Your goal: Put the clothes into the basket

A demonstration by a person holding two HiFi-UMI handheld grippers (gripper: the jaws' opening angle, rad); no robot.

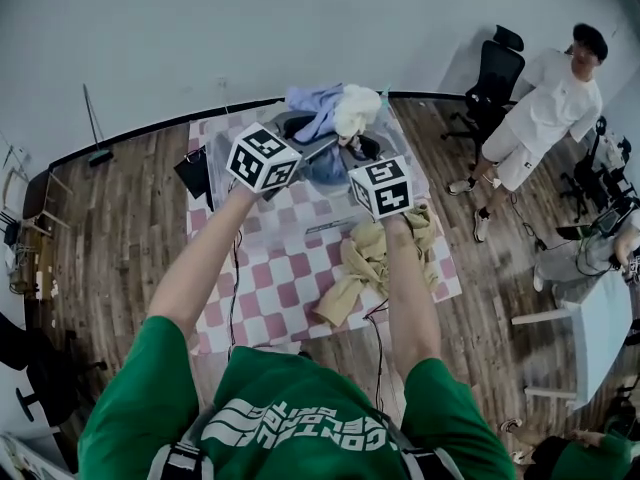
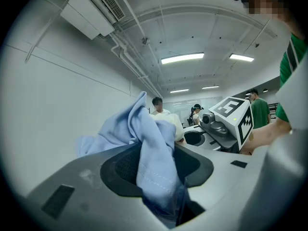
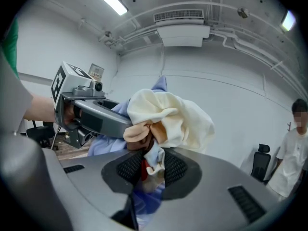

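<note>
My left gripper (image 2: 160, 173) is shut on a light blue garment (image 2: 144, 138), which bunches up above its jaws. A cream garment (image 3: 173, 117) with tan and red-and-white folds is pinched in my right gripper (image 3: 149, 165), which is shut on it. In the head view both grippers, left (image 1: 303, 138) and right (image 1: 356, 146), hold the blue garment (image 1: 316, 103) and the cream garment (image 1: 355, 108) up side by side over a grey basket (image 1: 222, 183). The basket holds blue cloth (image 1: 327, 168). A beige garment (image 1: 368, 263) lies on the pink checkered mat (image 1: 280, 268).
The mat lies on a wooden floor by a white wall. A black flat object (image 1: 194, 173) sits left of the basket. A person in white (image 1: 545, 113) stands at the right near an office chair (image 1: 495, 78). A white table (image 1: 600, 333) stands further right.
</note>
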